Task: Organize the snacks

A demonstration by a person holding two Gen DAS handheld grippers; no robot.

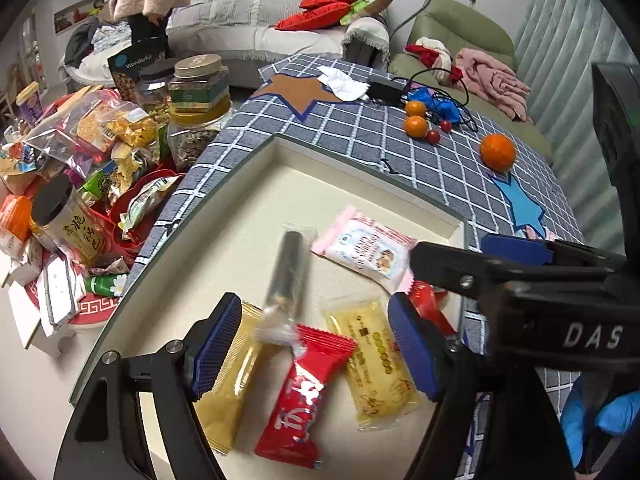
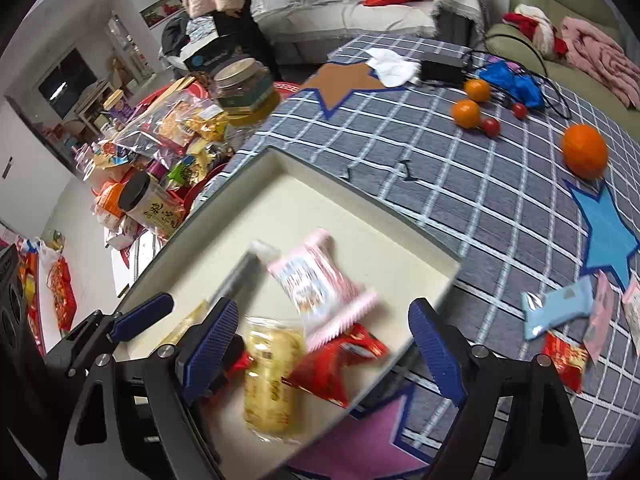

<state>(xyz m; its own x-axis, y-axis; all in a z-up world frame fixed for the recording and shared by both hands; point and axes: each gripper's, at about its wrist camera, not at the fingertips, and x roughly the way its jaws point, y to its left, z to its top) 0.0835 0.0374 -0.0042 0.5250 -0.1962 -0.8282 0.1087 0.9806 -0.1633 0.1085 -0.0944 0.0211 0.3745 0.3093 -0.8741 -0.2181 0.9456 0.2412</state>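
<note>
Both tongs hanging wide open over the cream tray (image 1: 224, 208) on the desk (image 1: 360, 128), gripping nothing. Left tongs (image 1: 316, 344) straddling a red packet (image 1: 304, 392); a dark stick packet (image 1: 288, 276) is blurring above it. Right tongs (image 2: 324, 352) over a yellow packet (image 2: 272, 376) and pink packet (image 2: 320, 284) in the tray.

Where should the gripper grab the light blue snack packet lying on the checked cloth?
Best guess: across the middle of the light blue packet, coming straight down from above. It lies flat on the checked cloth, long and narrow, so its short width should fit between open fingers. Its ends are thin crimped seals that could slip. A pink packet sits close beside its right end, so stay clear of that end.
</note>
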